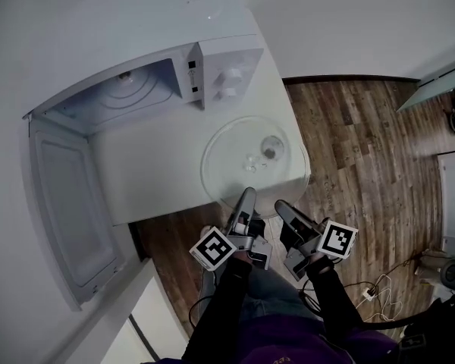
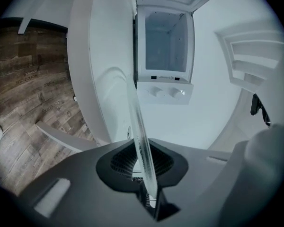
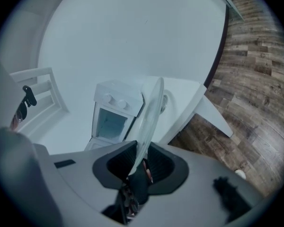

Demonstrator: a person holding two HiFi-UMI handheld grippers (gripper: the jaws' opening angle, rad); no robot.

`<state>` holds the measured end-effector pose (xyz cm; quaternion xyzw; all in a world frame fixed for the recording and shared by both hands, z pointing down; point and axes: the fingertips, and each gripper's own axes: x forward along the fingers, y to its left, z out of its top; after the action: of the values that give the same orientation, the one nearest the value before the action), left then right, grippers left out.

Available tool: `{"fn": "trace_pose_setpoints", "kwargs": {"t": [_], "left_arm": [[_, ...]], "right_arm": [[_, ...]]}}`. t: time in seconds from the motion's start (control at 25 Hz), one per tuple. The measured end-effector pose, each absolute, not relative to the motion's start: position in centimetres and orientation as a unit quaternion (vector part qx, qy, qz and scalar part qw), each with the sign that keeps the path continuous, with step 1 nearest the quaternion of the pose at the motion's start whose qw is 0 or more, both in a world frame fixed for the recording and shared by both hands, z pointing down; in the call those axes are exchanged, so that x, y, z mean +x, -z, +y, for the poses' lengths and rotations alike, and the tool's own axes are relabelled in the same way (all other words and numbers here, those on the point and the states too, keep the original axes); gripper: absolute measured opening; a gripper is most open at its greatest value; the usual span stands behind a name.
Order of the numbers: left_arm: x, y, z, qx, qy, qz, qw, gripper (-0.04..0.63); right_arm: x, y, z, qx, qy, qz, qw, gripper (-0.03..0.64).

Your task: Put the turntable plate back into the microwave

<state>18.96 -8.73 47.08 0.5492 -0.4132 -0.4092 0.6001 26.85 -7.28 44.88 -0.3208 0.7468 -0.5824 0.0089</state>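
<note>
Tongs: left tongs clenched on the near rim of the glass turntable plate; in the left gripper view the rim runs edge-on between the jaws. Right tongs clenched on the same rim, just beside the left pair.

Surroundings, left to right:
- Microwave door: swung wide open, well to the left of both tongs.
- Microwave cavity: open, ahead and to the left of the left tongs; ringed floor visible inside.
- Control panel, two white knobs: almost straight ahead of the tongs, beyond the plate's far rim; the panel rather than the cavity faces the plate.
- Worktop: white, carries the microwave, spreads ahead of the tongs.
- Wooden floor: to the right of the right tongs and under both.
- Cables: on the floor, right of and behind the right tongs.

Turntable plate: outside the microwave, over the worktop's near right corner, reaching forward from both tongs towards the control panel. Whether it rests on the worktop or is held clear of it cannot be told.
</note>
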Motion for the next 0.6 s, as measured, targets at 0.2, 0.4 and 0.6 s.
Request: {"fn": "trace_pose_setpoints", "kwargs": {"t": [0.2, 0.4, 0.6], "left_arm": [[18.2, -46.6, -8.1, 0.547, 0.425, -0.411, 0.593, 0.049], [16.1, -45.5, -6.9, 0.542, 0.443, -0.430, 0.570, 0.049], [13.3, -44.3, -5.3, 0.546, 0.450, -0.455, 0.541, 0.049]], "right_arm": [[26.0, -44.1, -7.1, -0.306, 0.579, 0.756, 0.009, 0.077], [23.9, -43.0, -6.5, -0.278, 0.576, 0.768, 0.008, 0.077], [21.4, -42.3, -5.2, -0.246, 0.578, 0.778, 0.000, 0.078]]}}
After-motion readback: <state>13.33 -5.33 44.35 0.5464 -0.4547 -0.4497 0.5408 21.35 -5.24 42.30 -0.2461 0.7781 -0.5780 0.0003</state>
